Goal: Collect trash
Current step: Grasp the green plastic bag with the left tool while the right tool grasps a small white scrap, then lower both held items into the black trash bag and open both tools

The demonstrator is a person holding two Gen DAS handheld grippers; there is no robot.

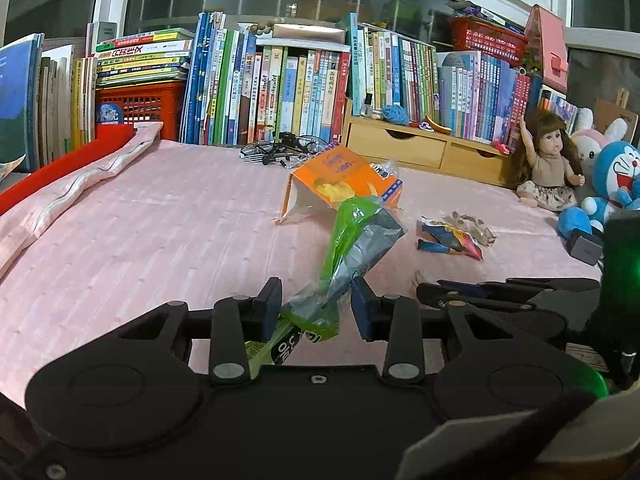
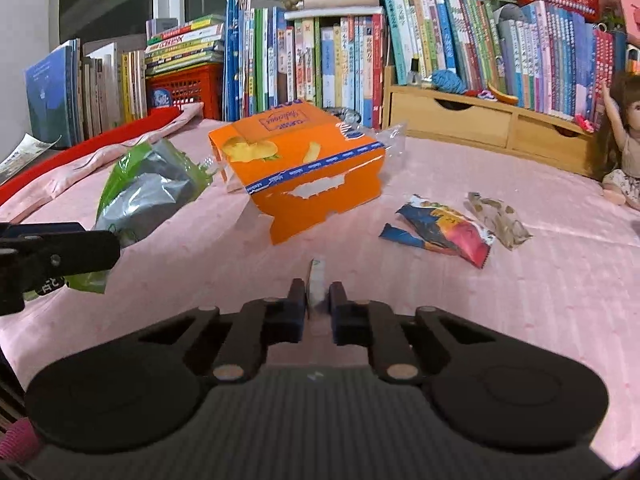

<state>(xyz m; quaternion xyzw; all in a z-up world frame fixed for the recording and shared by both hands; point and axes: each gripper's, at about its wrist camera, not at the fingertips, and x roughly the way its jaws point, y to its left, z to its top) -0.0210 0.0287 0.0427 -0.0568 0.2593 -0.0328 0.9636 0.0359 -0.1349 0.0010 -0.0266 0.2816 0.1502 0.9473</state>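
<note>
A green and silver snack bag point(image 1: 352, 248) lies tilted between the wide-apart fingers of my left gripper point(image 1: 316, 308), which is open; the bag touches the left pad. My right gripper point(image 2: 318, 304) is shut on a small pale wrapper scrap point(image 2: 317, 276) just above the pink bedspread point(image 2: 520, 300). Ahead lies a torn orange cardboard box point(image 2: 304, 164) with clear plastic point(image 2: 394, 138) behind it. A colourful crumpled wrapper point(image 2: 444, 232) and a brown wrapper point(image 2: 500, 216) rest to its right. The snack bag point(image 2: 148, 188) also shows beside the left gripper's finger point(image 2: 60, 252).
Rows of books point(image 1: 280, 80) and a wooden drawer unit point(image 1: 420, 148) line the far edge. A small drone point(image 1: 280, 148) sits near the books. A doll point(image 1: 548, 160) and plush toys point(image 1: 612, 184) stand at the right. A pink pillow point(image 1: 80, 188) with a red edge lies on the left.
</note>
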